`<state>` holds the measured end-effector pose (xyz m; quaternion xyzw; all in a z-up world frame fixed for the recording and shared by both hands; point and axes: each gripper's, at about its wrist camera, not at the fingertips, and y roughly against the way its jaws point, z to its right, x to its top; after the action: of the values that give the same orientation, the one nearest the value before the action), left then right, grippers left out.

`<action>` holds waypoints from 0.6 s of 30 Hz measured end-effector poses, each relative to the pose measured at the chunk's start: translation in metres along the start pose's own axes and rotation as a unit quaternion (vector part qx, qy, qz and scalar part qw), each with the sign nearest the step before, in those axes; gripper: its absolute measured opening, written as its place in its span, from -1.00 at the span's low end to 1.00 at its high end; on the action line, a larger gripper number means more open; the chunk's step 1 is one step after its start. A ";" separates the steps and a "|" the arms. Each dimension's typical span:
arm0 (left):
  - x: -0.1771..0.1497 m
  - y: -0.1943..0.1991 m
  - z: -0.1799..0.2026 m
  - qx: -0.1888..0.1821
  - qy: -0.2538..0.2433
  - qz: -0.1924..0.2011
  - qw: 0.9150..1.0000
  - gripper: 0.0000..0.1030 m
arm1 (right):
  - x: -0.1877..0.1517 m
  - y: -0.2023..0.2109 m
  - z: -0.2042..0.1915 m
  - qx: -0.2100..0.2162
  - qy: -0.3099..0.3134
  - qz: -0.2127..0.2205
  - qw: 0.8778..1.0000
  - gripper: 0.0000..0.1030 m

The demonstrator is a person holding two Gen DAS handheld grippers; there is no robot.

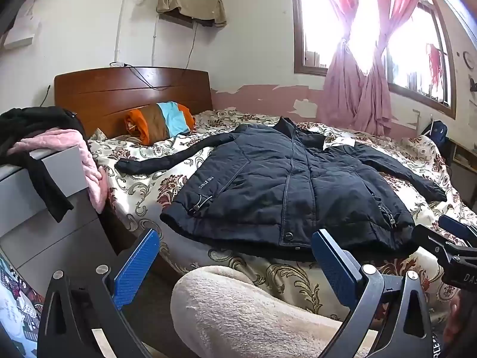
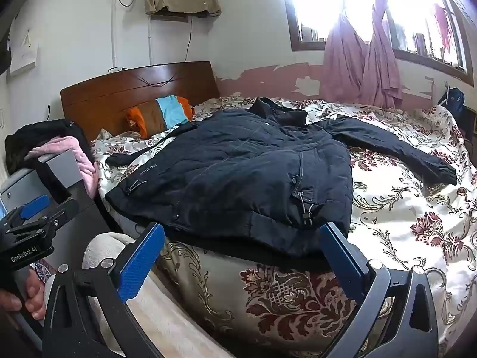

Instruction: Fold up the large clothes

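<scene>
Jacket: a dark padded jacket [image 1: 286, 185] lay spread flat, front up and zipped, on the bed [image 1: 143, 185], both sleeves stretched outward, hem at the near edge.
Left claw: the left claw [image 1: 235, 265] was released, its blue fingers [image 1: 135, 268] spread wide, hanging before the hem with nothing between them.
Right claw: the right claw [image 2: 244, 259] was likewise released, fingers wide apart just short of the hem, touching nothing.
Bed: floral quilt, wooden headboard [image 1: 131, 92], a striped pillow [image 1: 161, 122] near it.
Nightstand: a grey nightstand [image 1: 44, 197] beside the bed carried pink and black clothes [image 1: 38, 137].
Window: pink curtains [image 1: 357, 89] were tied back.
</scene>
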<state>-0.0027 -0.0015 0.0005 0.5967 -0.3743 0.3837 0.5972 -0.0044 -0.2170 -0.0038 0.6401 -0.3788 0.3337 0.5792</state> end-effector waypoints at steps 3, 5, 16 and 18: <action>0.001 -0.003 -0.001 -0.005 0.004 -0.004 1.000 0.99 | 0.000 0.000 0.000 0.000 0.001 0.000 1.000 0.98; 0.001 -0.003 -0.001 -0.005 0.002 -0.005 1.000 0.99 | 0.001 0.001 -0.001 0.000 0.001 0.000 1.000 0.98; 0.001 -0.002 -0.001 -0.005 0.001 -0.002 1.000 0.99 | 0.001 0.000 0.001 0.000 -0.001 -0.002 1.000 0.98; 0.001 -0.002 -0.001 -0.005 0.001 -0.002 1.000 0.99 | 0.001 0.000 0.001 0.000 -0.002 -0.001 1.000 0.98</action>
<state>-0.0005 -0.0006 0.0003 0.5941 -0.3742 0.3809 0.6016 -0.0043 -0.2184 -0.0032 0.6412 -0.3787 0.3319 0.5790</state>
